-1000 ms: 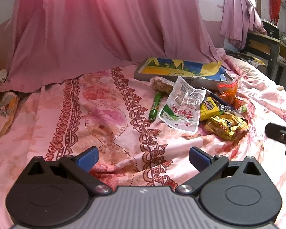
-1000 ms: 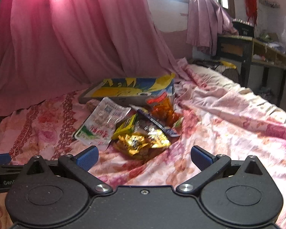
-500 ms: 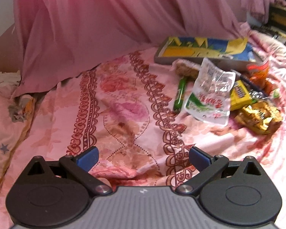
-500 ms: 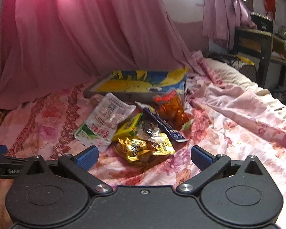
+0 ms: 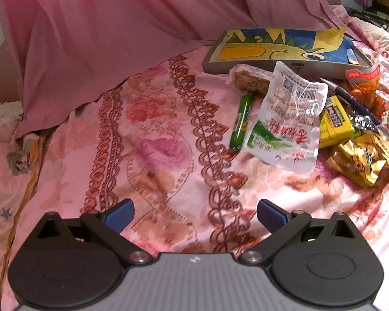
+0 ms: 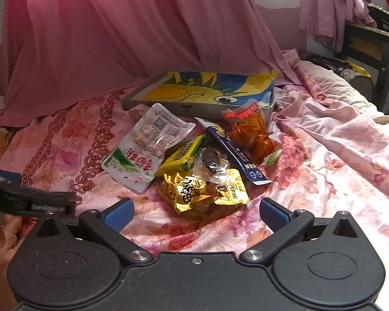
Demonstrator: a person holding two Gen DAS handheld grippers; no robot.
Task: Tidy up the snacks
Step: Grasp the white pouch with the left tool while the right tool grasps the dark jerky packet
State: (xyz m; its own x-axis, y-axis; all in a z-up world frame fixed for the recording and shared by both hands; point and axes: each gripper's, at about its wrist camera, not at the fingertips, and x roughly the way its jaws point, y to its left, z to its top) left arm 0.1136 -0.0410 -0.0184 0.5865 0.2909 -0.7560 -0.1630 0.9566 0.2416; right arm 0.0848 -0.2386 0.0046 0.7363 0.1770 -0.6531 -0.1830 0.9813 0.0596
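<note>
A heap of snacks lies on the pink floral bedspread in front of a shallow grey box [image 6: 168, 105] with a yellow and blue picture inside. In it are a clear green-printed pouch [image 6: 145, 146] [image 5: 287, 119], a green sausage stick [image 5: 241, 120], a yellow pack [image 6: 181, 155], a gold bag [image 6: 202, 190], a dark blue stick pack [image 6: 233, 150] and an orange pouch [image 6: 251, 132]. My left gripper [image 5: 194, 213] is open over bare bedspread, left of the heap. My right gripper [image 6: 194, 213] is open just short of the gold bag.
A pink curtain [image 6: 116, 31] hangs behind the bed. A dark desk [image 6: 370, 44] stands at the far right beyond a pillow. In the right wrist view the left gripper's body [image 6: 28, 199] and a hand reach in at the left edge.
The left gripper has swung left and tilted down, so the snacks moved to the right of its view. The right gripper has edged closer to the heap. Both stayed open.
</note>
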